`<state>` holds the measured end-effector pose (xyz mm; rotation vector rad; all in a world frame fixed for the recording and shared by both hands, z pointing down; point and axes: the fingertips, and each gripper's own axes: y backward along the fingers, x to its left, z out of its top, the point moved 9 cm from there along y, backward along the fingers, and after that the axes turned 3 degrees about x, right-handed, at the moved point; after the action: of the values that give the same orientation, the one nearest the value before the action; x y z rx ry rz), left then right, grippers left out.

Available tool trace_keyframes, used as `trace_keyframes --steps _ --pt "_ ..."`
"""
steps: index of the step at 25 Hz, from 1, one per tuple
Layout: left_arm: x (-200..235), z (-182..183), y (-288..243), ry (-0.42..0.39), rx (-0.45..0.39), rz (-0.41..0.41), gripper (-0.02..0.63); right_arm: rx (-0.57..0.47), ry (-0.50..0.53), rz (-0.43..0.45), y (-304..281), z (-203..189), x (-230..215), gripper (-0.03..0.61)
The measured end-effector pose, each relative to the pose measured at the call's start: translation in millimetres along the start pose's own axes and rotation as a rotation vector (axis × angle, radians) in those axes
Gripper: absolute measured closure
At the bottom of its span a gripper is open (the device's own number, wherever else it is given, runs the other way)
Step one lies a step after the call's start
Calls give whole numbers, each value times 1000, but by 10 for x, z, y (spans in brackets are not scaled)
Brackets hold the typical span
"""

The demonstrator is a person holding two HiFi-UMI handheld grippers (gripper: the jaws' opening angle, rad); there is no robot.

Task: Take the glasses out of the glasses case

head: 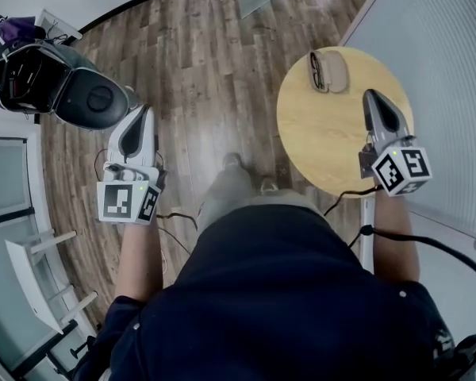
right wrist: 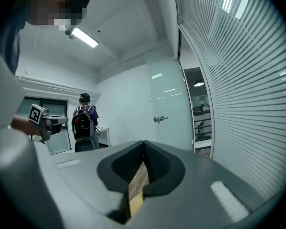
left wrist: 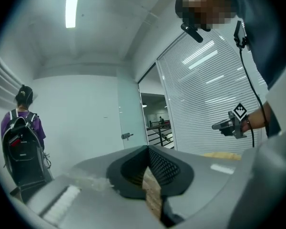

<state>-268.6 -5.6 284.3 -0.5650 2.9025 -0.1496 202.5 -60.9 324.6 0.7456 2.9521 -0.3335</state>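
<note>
Glasses (head: 318, 71) lie beside glasses case (head: 338, 71) on table (head: 317, 137).

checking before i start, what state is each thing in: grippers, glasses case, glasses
left gripper: shut, empty
right gripper: shut, empty
glasses case: flat on the table, open or closed unclear
glasses: lying along the case's side, not gripped

Office interior: wood-plank floor (head: 190, 70), slatted blinds (right wrist: 248, 94) along a glazed wall, frosted glass door (right wrist: 164, 104) with lever handle (right wrist: 157, 119), ceiling strip light (left wrist: 72, 6), small round table (head: 321, 137), person with backpack (left wrist: 21, 137) by a white wall.
</note>
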Motion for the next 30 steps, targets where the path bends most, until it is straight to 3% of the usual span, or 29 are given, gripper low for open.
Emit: trace_keyframes --steps 8,18,23,30 --pt "455 -67 -1136 8 -37 -157 608 51 -25 -109 -458 -60 -57 569" --pt "1101 -35 -2481 -13 -62 -400 609 40 -67 -313 -1189 185 11 569" --pt "1215 -91 -3003 -31 -59 -505 609 76 -91 -397 -1370 160 35 569" --pt "1101 -121 -3362 5 -74 -573 608 171 -113 -409 -1505 49 -50 569"
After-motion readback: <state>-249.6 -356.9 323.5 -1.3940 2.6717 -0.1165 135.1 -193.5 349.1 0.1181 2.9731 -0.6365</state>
